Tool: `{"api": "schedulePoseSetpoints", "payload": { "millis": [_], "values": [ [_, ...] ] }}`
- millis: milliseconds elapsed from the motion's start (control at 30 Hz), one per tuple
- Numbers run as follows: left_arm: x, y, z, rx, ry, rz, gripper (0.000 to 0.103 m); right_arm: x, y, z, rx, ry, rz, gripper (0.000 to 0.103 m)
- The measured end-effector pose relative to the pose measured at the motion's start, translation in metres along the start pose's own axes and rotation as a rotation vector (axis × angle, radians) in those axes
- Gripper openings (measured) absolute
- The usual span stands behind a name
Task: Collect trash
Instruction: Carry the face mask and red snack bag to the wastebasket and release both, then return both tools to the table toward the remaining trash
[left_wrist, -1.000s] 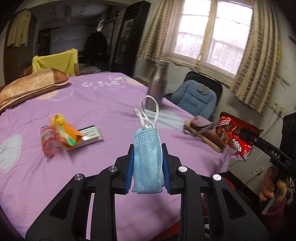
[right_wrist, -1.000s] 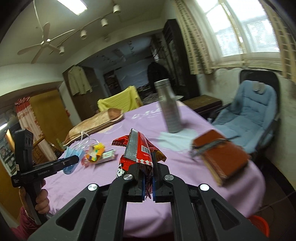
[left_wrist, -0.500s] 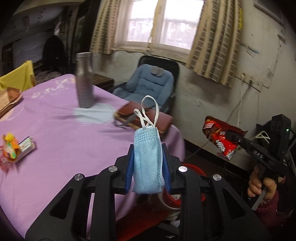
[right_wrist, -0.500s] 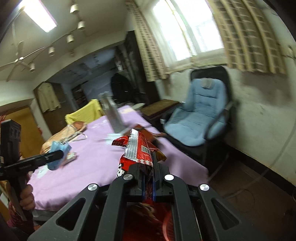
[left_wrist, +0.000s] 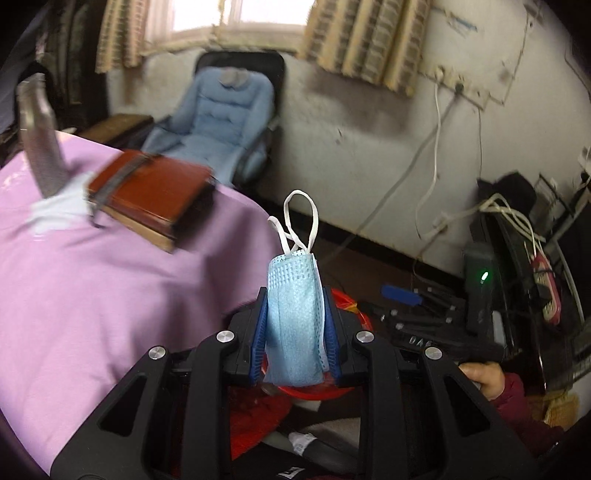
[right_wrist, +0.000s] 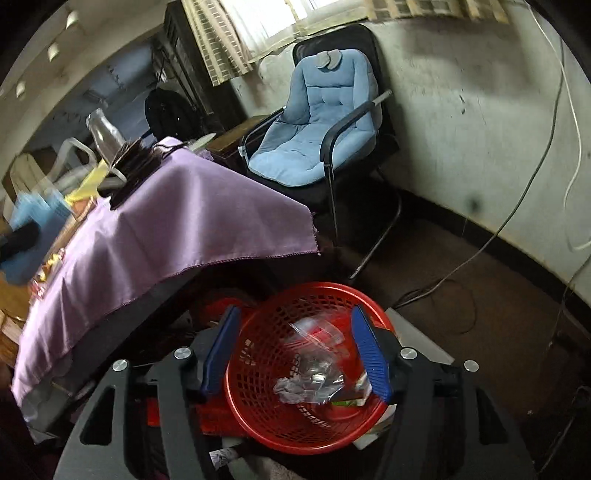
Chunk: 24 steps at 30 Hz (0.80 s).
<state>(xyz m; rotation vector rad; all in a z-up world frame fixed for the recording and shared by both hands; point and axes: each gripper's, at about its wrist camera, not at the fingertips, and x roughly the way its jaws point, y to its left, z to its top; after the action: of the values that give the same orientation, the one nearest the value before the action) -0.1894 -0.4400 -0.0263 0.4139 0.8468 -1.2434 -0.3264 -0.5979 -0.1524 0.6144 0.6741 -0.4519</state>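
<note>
My left gripper (left_wrist: 295, 332) is shut on a folded blue face mask (left_wrist: 293, 317), whose white ear loops stick up. It hangs past the table's corner, above a red mesh basket (left_wrist: 345, 304) that its fingers mostly hide. My right gripper (right_wrist: 294, 315) is directly over the red basket (right_wrist: 258, 373); its jaws are opening, with nothing between the blue pads. Blurred clear and red wrappers (right_wrist: 314, 354) lie in the basket. The right gripper (left_wrist: 406, 301) also shows low on the right in the left wrist view, held by a hand (left_wrist: 484, 380).
A table under a purple cloth (right_wrist: 166, 236) stands to the left, with a brown book (left_wrist: 147, 195) and a metal bottle (left_wrist: 37, 155) on it. A blue padded chair (right_wrist: 317, 122) stands by the wall. Cables (right_wrist: 461, 266) run along the dark floor, and electronics (left_wrist: 517, 258) sit at the right.
Both grippers swung off the table, right and down, to the red basket on the floor. The right gripper opened and the red snack packet left its jaws. The mask stays gripped.
</note>
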Motion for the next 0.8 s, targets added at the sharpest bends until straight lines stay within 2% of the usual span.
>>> {"api": "schedulePoseSetpoints", "payload": {
  "millis": [167,300,367,433,500,800],
  "values": [
    [0.036,-0.016,-0.002,0.043,0.072,-0.037,0.029,-0.026,-0.017,0.001,0.046,-0.096,-0.038,0.065],
    [0.054,-0.029,-0.004,0.075,0.113,-0.057,0.031,-0.033,-0.030,0.003,0.082,-0.128,-0.033,0.066],
    [0.059,-0.034,-0.005,0.095,0.129,-0.068,0.038,-0.033,-0.033,0.004,0.087,-0.135,-0.035,0.066],
    [0.059,-0.038,-0.005,0.108,0.120,-0.052,0.066,-0.033,-0.033,0.005,0.090,-0.136,-0.029,0.066],
    [0.054,-0.039,-0.004,0.114,0.085,-0.022,0.077,-0.036,-0.033,0.005,0.088,-0.138,-0.024,0.066],
    [0.023,-0.015,0.002,0.058,0.007,0.037,0.082,-0.045,-0.018,0.009,0.059,-0.154,-0.002,0.066]
  ]
}}
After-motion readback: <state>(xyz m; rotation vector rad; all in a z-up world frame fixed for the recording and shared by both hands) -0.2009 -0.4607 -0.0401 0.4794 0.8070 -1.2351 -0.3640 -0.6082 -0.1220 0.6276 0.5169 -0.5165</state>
